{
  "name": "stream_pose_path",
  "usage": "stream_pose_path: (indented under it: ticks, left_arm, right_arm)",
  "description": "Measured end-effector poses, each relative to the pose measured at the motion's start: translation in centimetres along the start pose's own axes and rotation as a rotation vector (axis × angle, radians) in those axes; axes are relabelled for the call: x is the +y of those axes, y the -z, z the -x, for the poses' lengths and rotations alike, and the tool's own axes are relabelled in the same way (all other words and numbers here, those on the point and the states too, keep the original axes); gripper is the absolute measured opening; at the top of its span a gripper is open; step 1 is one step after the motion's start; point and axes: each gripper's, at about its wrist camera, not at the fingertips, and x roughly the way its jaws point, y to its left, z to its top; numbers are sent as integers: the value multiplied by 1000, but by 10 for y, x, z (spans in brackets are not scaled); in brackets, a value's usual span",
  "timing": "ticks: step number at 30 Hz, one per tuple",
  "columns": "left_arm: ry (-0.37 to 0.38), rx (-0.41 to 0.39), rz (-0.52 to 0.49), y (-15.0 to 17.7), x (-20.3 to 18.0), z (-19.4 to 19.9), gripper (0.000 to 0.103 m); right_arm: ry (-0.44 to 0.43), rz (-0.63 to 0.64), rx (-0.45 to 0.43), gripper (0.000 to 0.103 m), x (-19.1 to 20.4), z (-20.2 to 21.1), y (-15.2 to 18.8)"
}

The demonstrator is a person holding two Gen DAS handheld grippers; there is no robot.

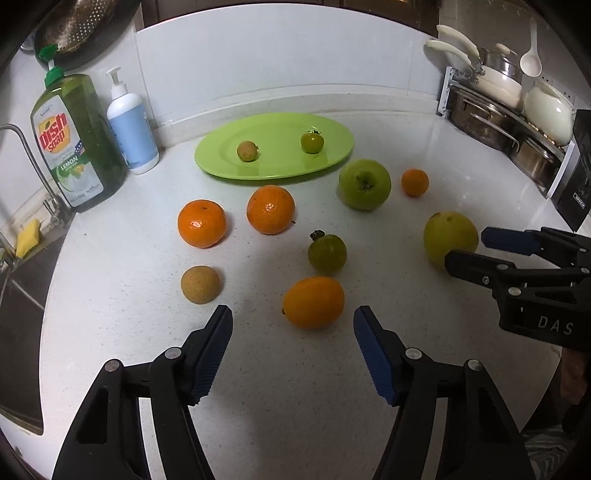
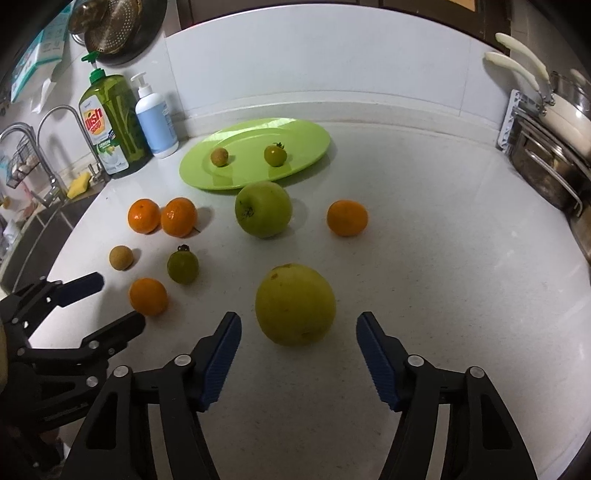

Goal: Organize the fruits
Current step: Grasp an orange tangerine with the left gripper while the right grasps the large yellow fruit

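A green plate (image 1: 280,162) (image 2: 243,177) at the back holds a small brown fruit (image 1: 247,151) and a small green tomato (image 1: 312,141). Loose on the white counter lie two oranges (image 1: 201,223) (image 1: 270,209), a green apple (image 1: 364,184) (image 2: 263,209), a small orange (image 1: 414,182) (image 2: 347,217), a green tomato (image 1: 327,253) (image 2: 183,267), a brown round fruit (image 1: 201,284) (image 2: 121,257), an oval orange fruit (image 1: 313,302) (image 2: 148,296) and a yellow-green apple (image 1: 450,238) (image 2: 295,304). My left gripper (image 1: 293,321) is open just before the oval orange fruit. My right gripper (image 2: 298,326) is open, its fingers at either side of the yellow-green apple.
A dish soap bottle (image 1: 79,140) and a white pump bottle (image 1: 132,122) stand at the back left beside a sink with a faucet (image 2: 66,147) and a yellow sponge (image 1: 27,238). Stacked pots and pans (image 1: 506,107) stand at the right. A colander (image 2: 114,22) hangs above.
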Motion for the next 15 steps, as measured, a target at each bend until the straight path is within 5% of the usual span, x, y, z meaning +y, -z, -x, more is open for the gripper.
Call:
stream_pose_path:
  ticks: [15]
  left_arm:
    - [58, 50, 32, -7, 0, -18, 44]
  right_arm:
    - [-19, 4, 25, 56, 3, -16, -6]
